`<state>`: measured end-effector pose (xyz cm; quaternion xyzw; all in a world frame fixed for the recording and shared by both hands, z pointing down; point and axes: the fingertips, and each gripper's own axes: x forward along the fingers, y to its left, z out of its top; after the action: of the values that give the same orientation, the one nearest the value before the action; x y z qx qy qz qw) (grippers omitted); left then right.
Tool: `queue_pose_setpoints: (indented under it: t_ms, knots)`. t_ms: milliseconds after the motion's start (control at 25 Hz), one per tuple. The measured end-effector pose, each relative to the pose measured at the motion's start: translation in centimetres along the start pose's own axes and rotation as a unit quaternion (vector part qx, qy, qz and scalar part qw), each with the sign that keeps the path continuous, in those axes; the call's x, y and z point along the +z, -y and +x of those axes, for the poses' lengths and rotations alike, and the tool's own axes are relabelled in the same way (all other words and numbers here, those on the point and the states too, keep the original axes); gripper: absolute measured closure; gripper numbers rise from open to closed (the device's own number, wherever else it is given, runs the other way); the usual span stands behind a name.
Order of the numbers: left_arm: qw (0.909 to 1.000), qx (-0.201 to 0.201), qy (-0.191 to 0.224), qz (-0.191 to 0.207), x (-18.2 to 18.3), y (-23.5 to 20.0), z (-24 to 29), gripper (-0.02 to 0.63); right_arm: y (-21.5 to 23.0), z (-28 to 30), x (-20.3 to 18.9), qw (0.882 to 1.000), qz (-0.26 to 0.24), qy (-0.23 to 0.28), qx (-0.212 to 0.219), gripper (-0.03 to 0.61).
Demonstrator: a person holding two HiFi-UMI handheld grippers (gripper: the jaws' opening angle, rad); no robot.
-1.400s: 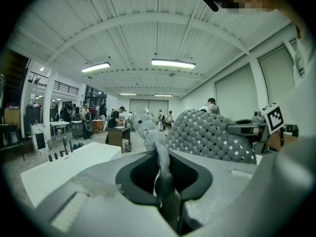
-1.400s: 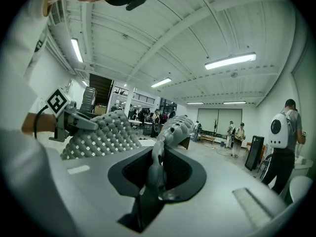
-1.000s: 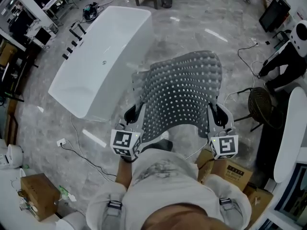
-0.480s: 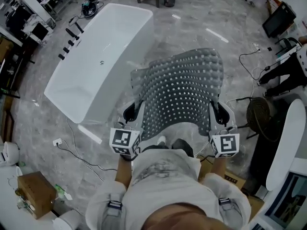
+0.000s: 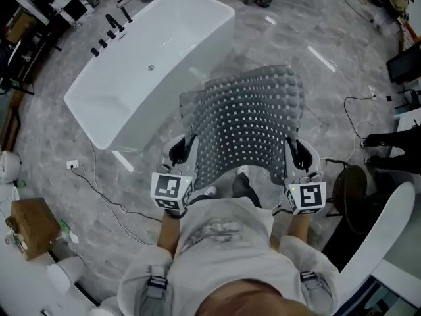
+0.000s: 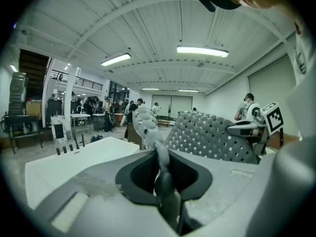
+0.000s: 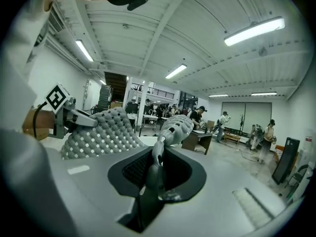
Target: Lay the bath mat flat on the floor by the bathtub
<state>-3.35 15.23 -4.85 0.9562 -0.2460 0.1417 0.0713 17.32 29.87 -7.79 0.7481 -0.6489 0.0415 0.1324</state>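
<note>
A grey bath mat (image 5: pixel 247 120) with rows of small square holes hangs spread in the air in front of me, its far end arching over. My left gripper (image 5: pixel 186 149) is shut on the mat's near left edge and my right gripper (image 5: pixel 294 151) is shut on its near right edge. In the left gripper view the mat's edge (image 6: pixel 160 154) is pinched between the jaws; the right gripper view shows the mat's edge (image 7: pixel 157 158) clamped the same way. The white bathtub (image 5: pixel 148 64) stands on the marble floor to the left of the mat.
Black taps (image 5: pixel 108 35) line the floor beside the tub's far left side. A cable (image 5: pixel 99 183) runs from a white socket block on the floor at left. A cardboard box (image 5: pixel 29 226) sits at lower left, a dark round stool (image 5: pixel 352 193) at right.
The view has shifted, so the tub and mat sit a little higher and nearer in the picture. Both grippers keep the same hold on the mat's near edge.
</note>
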Motion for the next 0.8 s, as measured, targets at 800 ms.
queue_pose_setpoints:
  t_ms: [800]
  knots:
    - [0.9879,0.135,-0.019,-0.074,-3.9,-2.2,9.1,0.561,8.0,13.6,-3.1,0.990,-0.054,-0.032,0.128,0.520]
